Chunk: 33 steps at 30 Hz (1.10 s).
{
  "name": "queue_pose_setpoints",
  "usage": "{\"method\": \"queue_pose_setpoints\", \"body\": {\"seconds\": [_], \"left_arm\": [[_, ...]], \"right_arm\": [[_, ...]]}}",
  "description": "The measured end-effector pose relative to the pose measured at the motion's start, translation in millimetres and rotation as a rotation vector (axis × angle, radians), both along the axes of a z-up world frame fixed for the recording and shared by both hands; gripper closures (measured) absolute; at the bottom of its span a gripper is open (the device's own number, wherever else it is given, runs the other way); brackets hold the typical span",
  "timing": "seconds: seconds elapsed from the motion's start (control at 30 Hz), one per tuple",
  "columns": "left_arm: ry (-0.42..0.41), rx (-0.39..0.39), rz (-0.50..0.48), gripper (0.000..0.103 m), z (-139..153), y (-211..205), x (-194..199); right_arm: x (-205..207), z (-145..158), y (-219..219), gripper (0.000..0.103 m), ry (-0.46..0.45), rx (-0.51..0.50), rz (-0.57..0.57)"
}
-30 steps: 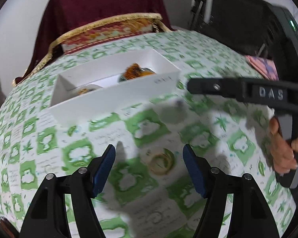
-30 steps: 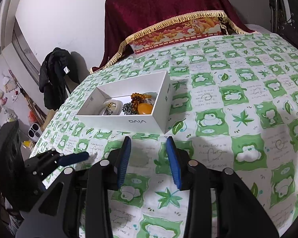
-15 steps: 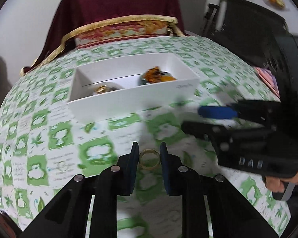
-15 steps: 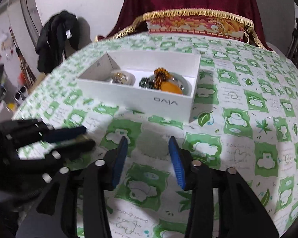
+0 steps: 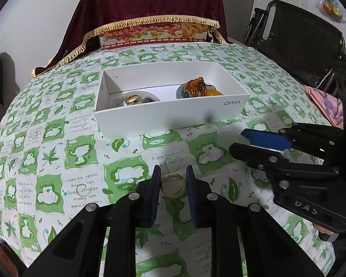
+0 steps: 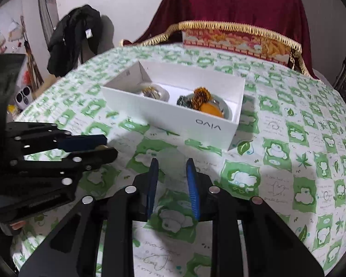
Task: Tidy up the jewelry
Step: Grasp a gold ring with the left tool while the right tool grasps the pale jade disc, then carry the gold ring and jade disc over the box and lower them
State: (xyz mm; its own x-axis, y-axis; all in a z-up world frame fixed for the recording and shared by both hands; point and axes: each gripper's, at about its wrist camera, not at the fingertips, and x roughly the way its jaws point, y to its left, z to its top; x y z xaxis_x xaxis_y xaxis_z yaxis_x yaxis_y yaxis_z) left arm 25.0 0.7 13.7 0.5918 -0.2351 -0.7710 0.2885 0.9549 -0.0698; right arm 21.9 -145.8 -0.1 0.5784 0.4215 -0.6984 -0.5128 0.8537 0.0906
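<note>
- The left gripper (image 5: 173, 185) was matte black plastic, its two fingers lined with blue pads (image 5: 192, 198).
- Round silver screws (image 5: 133, 196) studded its linkage arms.
- The right gripper (image 6: 172, 180) matched it, with raised lettering on its body (image 5: 305, 204).
- A bit of bare skin (image 5: 320, 229) showed beneath.

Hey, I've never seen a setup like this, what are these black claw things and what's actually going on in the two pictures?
These are two hand-held grippers, each with a fisheye camera looking along its jaws. One picture comes from the left gripper, the other from the right gripper; each also sees the other from the side. On the green-and-white tablecloth sits a white box holding two small dishes of jewelry, including an amber bead bracelet. The left jaws are closed around a gold ring. The right jaws hold nothing visible and are partly open.
</note>
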Motion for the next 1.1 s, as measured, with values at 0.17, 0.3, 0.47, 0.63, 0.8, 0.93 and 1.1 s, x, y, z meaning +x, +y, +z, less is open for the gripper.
{"method": "queue_pose_setpoints", "body": {"seconds": [0.17, 0.3, 0.47, 0.63, 0.8, 0.93, 1.1], "left_arm": [[-0.010, -0.009, 0.010, 0.081, 2.2, 1.8, -0.6], [-0.007, -0.013, 0.016, 0.081, 2.1, 2.7, 0.3], [-0.022, -0.017, 0.026, 0.081, 5.6, 4.2, -1.1], [-0.054, -0.019, 0.039, 0.081, 12.2, 6.0, -4.2], [-0.098, -0.028, 0.058, 0.081, 21.2, 8.8, -8.1], [-0.150, -0.020, 0.065, 0.081, 31.4, 8.1, -11.4], [-0.202, -0.015, 0.070, 0.081, 47.0, 6.6, -8.9]], "right_arm": [[-10.0, 7.4, 4.2, 0.079, -0.056, -0.008, 0.018], [-10.6, 8.4, 3.6, 0.079, -0.059, -0.003, 0.018], [-14.1, 11.8, 1.4, 0.079, -0.086, 0.002, 0.003], [-18.9, 20.4, -2.2, 0.079, -0.131, 0.026, -0.015], [-20.7, 31.0, -11.8, 0.079, -0.159, 0.073, -0.040], [-22.0, 38.3, -17.6, 0.079, -0.180, 0.098, -0.055], [-28.7, 48.0, -16.0, 0.079, -0.251, 0.083, -0.071]]}}
